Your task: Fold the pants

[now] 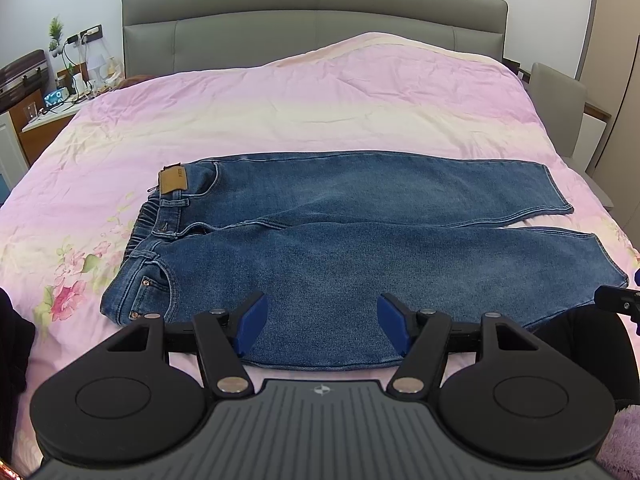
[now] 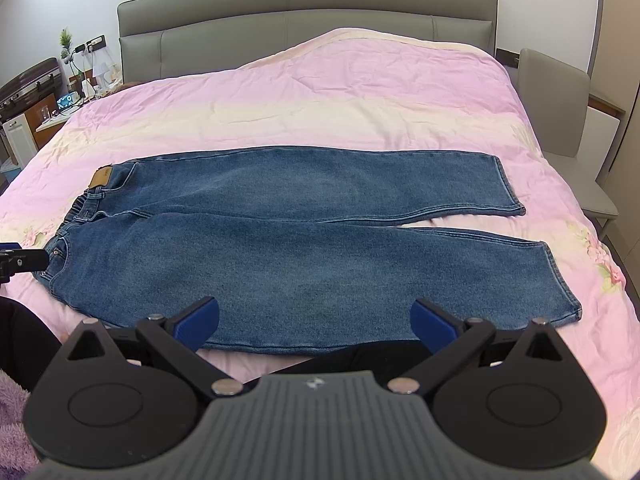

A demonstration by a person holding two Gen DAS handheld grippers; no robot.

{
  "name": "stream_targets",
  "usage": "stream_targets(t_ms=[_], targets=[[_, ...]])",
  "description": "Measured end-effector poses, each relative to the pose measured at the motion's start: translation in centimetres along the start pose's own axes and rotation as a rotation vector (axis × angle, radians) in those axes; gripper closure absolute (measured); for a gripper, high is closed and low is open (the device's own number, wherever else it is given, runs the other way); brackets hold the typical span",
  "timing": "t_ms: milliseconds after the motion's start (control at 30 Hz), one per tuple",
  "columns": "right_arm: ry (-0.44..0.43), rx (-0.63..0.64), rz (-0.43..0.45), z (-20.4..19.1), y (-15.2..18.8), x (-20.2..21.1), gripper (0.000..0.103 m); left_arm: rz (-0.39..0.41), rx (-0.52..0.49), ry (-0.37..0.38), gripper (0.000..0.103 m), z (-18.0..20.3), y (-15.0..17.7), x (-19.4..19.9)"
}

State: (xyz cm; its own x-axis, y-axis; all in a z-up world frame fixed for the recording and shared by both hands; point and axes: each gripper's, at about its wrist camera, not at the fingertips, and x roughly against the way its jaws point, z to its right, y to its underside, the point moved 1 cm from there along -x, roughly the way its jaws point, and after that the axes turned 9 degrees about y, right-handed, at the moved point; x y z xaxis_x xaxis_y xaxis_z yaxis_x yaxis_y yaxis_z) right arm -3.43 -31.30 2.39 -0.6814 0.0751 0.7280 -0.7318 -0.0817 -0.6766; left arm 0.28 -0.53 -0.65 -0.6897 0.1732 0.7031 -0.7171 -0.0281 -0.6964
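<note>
Blue jeans (image 1: 340,240) lie flat and spread out on the pink bed cover (image 1: 280,120), waistband to the left, both legs running right and splaying apart at the hems. A tan leather patch (image 1: 173,179) marks the waistband. My left gripper (image 1: 322,326) is open and empty, hovering over the near leg close to the near edge. In the right wrist view the jeans (image 2: 300,248) lie the same way; my right gripper (image 2: 316,322) is open and empty above the near leg's near edge. Its blue pads (image 2: 200,322) touch nothing.
A grey padded headboard (image 1: 312,20) stands at the far end. A cluttered nightstand (image 1: 60,100) is at the far left, a grey chair (image 2: 560,120) at the right. A purple fuzzy fabric (image 2: 12,420) and dark clothing lie at the near edge.
</note>
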Motion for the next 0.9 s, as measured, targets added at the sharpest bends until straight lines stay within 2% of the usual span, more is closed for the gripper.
stream_targets(t_ms=[767,900], targets=[[-0.009,-0.006,-0.003,0.25,0.15,0.31,0.005,-0.005,-0.018,0.001,0.028,0.21,-0.04,0.27],[-0.013,-0.007,-0.008,0.38,0.13,0.17,0.005,-0.018,-0.061,0.001,0.028,0.25,-0.33,0.03]])
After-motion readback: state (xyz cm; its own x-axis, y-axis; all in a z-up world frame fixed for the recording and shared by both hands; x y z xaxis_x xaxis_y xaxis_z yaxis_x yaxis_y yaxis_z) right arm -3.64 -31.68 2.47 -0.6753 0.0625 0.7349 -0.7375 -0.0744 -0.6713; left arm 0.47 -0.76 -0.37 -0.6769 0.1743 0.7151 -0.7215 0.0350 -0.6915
